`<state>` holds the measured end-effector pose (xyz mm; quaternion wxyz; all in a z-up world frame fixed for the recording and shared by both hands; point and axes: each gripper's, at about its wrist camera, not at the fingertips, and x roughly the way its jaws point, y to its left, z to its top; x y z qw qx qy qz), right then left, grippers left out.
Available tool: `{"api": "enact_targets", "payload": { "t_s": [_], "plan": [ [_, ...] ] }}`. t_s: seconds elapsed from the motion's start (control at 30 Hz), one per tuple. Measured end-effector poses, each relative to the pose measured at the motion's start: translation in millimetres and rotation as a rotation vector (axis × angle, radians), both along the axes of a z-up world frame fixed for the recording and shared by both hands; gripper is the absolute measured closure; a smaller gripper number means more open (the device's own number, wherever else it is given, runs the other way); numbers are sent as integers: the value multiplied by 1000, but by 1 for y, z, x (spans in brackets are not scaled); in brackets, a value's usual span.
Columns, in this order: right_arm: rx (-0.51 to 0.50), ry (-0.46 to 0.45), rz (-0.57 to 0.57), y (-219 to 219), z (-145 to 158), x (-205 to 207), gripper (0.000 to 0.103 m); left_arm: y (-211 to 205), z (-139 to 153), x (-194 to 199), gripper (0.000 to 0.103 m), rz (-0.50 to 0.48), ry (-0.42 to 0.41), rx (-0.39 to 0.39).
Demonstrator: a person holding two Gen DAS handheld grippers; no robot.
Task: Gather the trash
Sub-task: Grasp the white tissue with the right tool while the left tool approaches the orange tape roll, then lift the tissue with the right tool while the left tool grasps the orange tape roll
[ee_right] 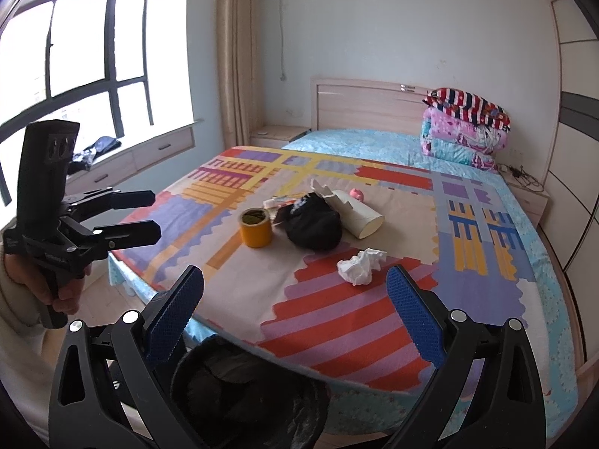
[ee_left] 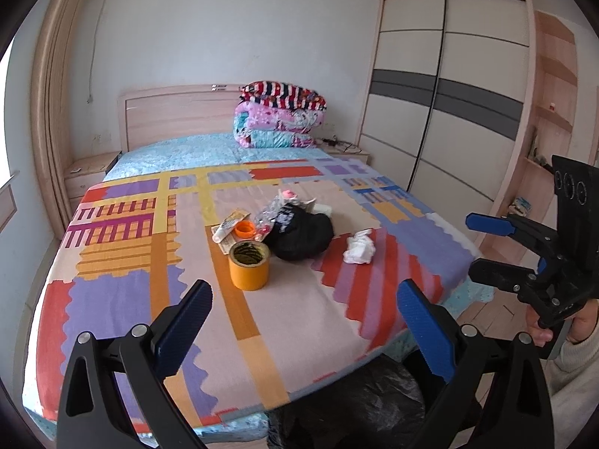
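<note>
Your bed (ee_left: 112,299) fills the middle of both views, its patchwork blanket (ee_right: 374,321) spread flat with the trash clustered at frame centre. Upper right of that, folded quilts (ee_left: 279,119) sit stacked against the headboard (ee_left: 176,112), and the wardrobe (ee_left: 449,93) takes the right side of the left wrist view. Down at the bottom edge, just off the foot of the bed, you've got a black bin bag (ee_right: 243,385) with its mouth open. Your left gripper (ee_left: 303,321) hangs low in the frame with its jaws wide apart and nothing between them; your right gripper (ee_right: 295,310) shows the same, spread wide and holding nothing, well short of the pile. On the blanket, a black bundle (ee_left: 303,234) lies at centre, a cardboard tube (ee_right: 355,213) touching its right side. The orange tape roll (ee_left: 249,263) stands upright just left of it. A crumpled white tissue (ee_right: 359,265) lies alone, lower right of the bundle. An orange cap (ee_left: 245,229) and a small tube (ee_left: 228,226) rest behind the tape.
</note>
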<state>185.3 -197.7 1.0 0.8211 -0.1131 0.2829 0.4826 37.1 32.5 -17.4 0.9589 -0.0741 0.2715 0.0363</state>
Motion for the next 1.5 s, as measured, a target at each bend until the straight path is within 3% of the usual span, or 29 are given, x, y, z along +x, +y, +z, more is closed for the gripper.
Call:
{"api": "enact_targets", "payload": {
  "t_s": [0.27, 0.33, 0.5, 0.57, 0.7, 0.97, 1.13, 1.23, 1.5],
  "plan": [
    [-59, 3, -39, 23, -26, 37, 5, 26, -20, 38, 9, 30, 51, -9],
    [-68, 21, -36, 28, -34, 48, 24, 32, -26, 47, 9, 35, 67, -11],
    [-99, 44, -42, 40, -51, 65, 27, 47, -40, 71, 15, 53, 103, -24],
    [-108, 55, -44, 44, -58, 70, 27, 51, -46, 77, 24, 55, 115, -31],
    [-132, 77, -47, 52, -72, 79, 30, 54, -56, 90, 26, 55, 140, -34],
    [-154, 112, -56, 62, -91, 94, 40, 59, -74, 106, 58, 55, 182, -32],
    [-166, 126, -55, 67, -98, 98, 54, 61, -77, 109, 59, 56, 176, -39],
    [-175, 139, -51, 70, -103, 99, 73, 62, -78, 110, 59, 50, 176, -37],
    [-162, 146, -54, 67, -100, 98, 79, 62, -75, 103, 62, 49, 169, -31]
  ]
}}
